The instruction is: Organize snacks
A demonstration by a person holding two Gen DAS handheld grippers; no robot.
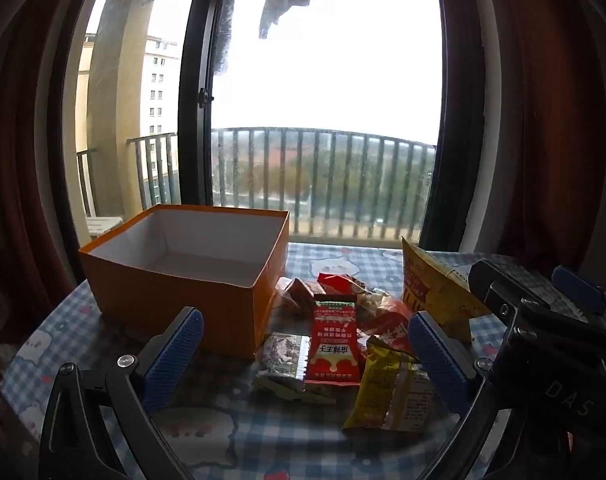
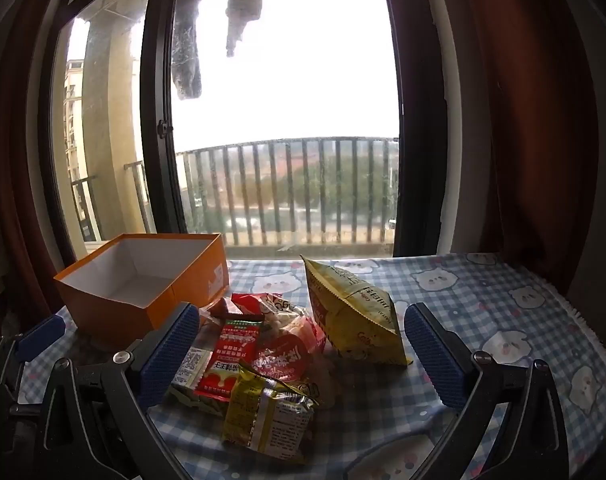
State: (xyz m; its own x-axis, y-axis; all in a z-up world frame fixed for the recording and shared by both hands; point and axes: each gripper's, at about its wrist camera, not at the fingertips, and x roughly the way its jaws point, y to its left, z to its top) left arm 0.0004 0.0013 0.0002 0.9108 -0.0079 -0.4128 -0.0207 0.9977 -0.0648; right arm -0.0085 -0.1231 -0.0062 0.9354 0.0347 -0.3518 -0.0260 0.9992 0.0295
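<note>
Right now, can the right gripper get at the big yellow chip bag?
Probably yes. The right gripper is open, and the yellow chip bag lies just ahead on the tablecloth, nothing covering it; only the red packet crowds its left side.

A home, high in an apartment block, is indicated: dark red curtains (image 2: 543, 120), a balcony railing (image 2: 287, 188) beyond the window, laundry (image 2: 245, 4) hung outside, a bear-print checked tablecloth (image 2: 483, 300)
</note>
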